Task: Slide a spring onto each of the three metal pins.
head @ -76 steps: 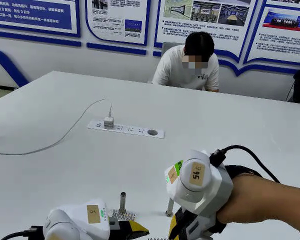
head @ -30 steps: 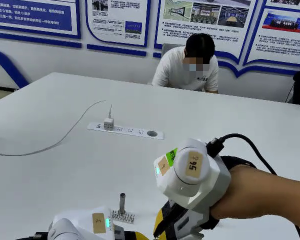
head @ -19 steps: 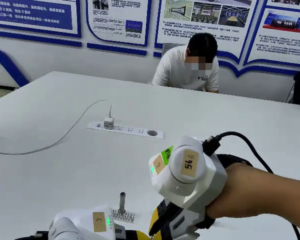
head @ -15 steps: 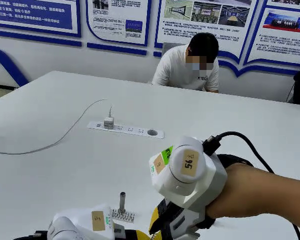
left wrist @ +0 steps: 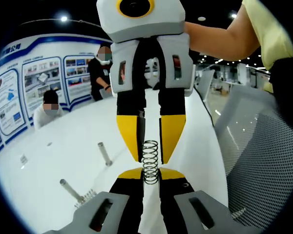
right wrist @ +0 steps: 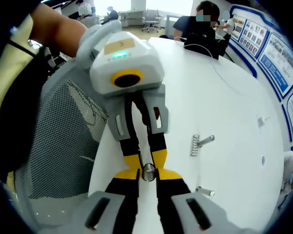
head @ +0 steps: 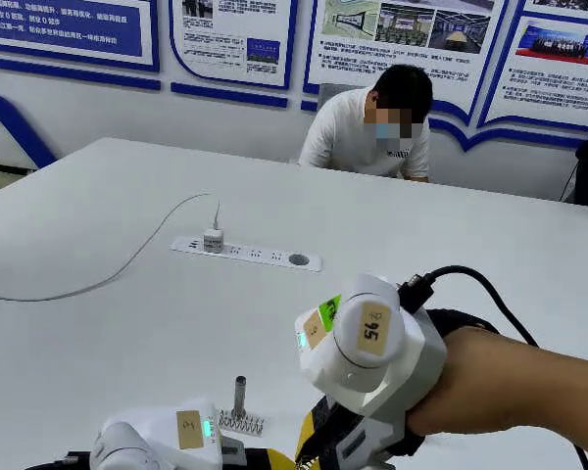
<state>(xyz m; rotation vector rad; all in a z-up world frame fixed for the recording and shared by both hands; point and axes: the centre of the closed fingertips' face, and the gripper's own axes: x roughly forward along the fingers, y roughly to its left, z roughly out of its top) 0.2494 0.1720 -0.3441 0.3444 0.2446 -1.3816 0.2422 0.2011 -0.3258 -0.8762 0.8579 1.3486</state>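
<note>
A short steel spring (left wrist: pixel 150 162) is pinched in my left gripper (left wrist: pixel 150 176), whose yellow-tipped jaws stand shut on its near end. Facing it tip to tip, my right gripper (right wrist: pixel 148 174) closes on the spring's (right wrist: pixel 148 171) other end. In the head view both white gripper bodies sit at the table's near edge. One upright metal pin (head: pixel 239 394) stands just beyond them, a second spring (head: pixel 240 423) lying at its base. The left gripper view has that pin (left wrist: pixel 70 189) and another pin (left wrist: pixel 104 153) standing bare.
A white power strip (head: pixel 247 254) with a plugged charger (head: pixel 213 240) and a trailing cable (head: pixel 108 277) lies mid-table (head: pixel 127 323). A person (head: pixel 372 122) sits at the far side. A mesh chair back (left wrist: pixel 263 161) is close behind the near edge.
The right gripper has swung left toward the left gripper and now hides the second pin in the head view. The left gripper has barely moved.
</note>
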